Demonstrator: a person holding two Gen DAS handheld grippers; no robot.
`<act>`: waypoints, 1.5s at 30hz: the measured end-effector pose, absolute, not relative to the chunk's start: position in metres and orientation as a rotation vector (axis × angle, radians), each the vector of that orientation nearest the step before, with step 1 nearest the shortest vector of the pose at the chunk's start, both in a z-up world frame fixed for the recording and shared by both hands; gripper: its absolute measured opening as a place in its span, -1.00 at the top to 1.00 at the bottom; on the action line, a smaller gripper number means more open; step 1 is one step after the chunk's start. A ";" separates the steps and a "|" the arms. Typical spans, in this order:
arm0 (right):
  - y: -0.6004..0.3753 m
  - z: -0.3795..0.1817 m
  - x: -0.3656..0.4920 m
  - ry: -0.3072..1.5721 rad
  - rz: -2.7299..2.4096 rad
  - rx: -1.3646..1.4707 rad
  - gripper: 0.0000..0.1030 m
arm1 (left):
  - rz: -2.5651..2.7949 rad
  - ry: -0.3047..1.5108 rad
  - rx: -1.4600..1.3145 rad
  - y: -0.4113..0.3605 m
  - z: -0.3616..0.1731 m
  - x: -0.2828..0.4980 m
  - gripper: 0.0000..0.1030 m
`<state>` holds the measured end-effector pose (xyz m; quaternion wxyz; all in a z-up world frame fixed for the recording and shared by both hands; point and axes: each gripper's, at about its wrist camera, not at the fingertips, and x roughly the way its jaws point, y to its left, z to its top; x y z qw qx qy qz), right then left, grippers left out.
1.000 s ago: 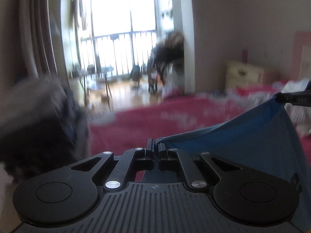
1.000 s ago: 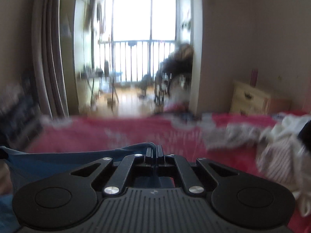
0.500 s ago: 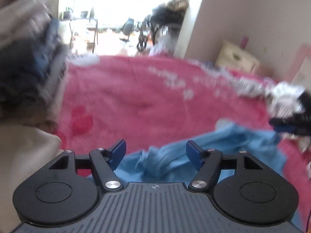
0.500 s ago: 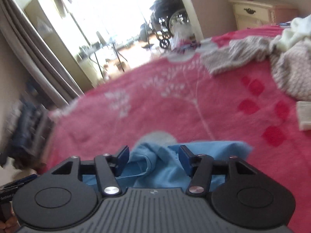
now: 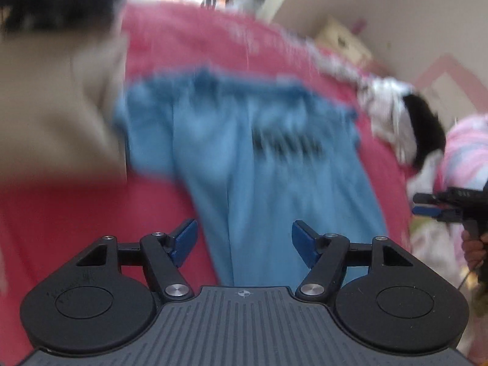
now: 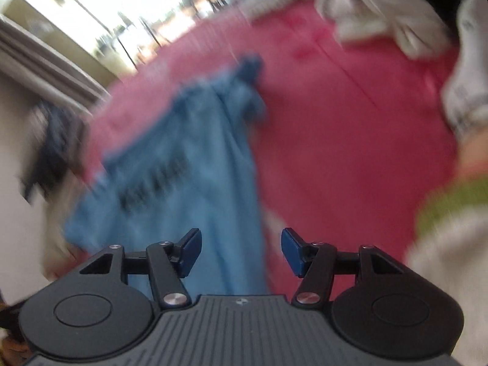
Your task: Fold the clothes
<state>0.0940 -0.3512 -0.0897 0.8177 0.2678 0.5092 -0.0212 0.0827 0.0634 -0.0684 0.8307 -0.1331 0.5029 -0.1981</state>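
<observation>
A blue T-shirt (image 5: 259,158) with dark lettering lies spread on the red bedspread (image 5: 189,42), blurred by motion. My left gripper (image 5: 243,241) is open above the shirt's near end, nothing between its blue pads. In the right wrist view the same blue T-shirt (image 6: 189,177) runs away to the upper left, and my right gripper (image 6: 241,248) is open over its near right edge, holding nothing. The right gripper (image 5: 427,204) also shows at the right edge of the left wrist view, held by a hand.
A beige folded pile (image 5: 58,116) sits left of the shirt. A heap of white, black and pink clothes (image 5: 405,122) lies at the right. White garments (image 6: 381,9) and a white sock (image 6: 466,70) lie on the bedspread (image 6: 350,122) at the right.
A second ago both grippers were shut on the raised shirt. They let go half a second ago, and have since pulled back; the shirt now lies laid out on the bed.
</observation>
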 end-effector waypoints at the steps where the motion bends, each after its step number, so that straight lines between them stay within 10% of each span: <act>1: -0.350 -0.096 0.086 1.118 -0.052 0.555 -0.15 | -0.421 1.088 -0.286 0.060 -0.075 0.072 -0.29; 10: -0.335 -0.137 0.046 1.290 -0.002 0.373 0.06 | -0.389 1.151 -0.175 0.033 -0.106 0.035 -0.05; 14: -0.325 -0.132 0.033 1.287 0.092 0.319 0.95 | -0.395 1.122 -0.170 0.034 -0.111 0.029 0.00; 33: -0.375 -0.090 0.014 1.281 -0.296 0.017 0.95 | -0.439 1.133 -0.268 0.046 -0.111 0.027 0.01; 38: -0.360 -0.050 0.009 1.137 -0.333 -0.028 0.52 | -0.397 1.081 -0.279 0.057 -0.100 0.039 0.01; 45: -0.323 -0.003 0.028 0.869 -0.157 0.038 0.50 | -0.285 0.943 -0.253 0.073 -0.084 0.095 0.00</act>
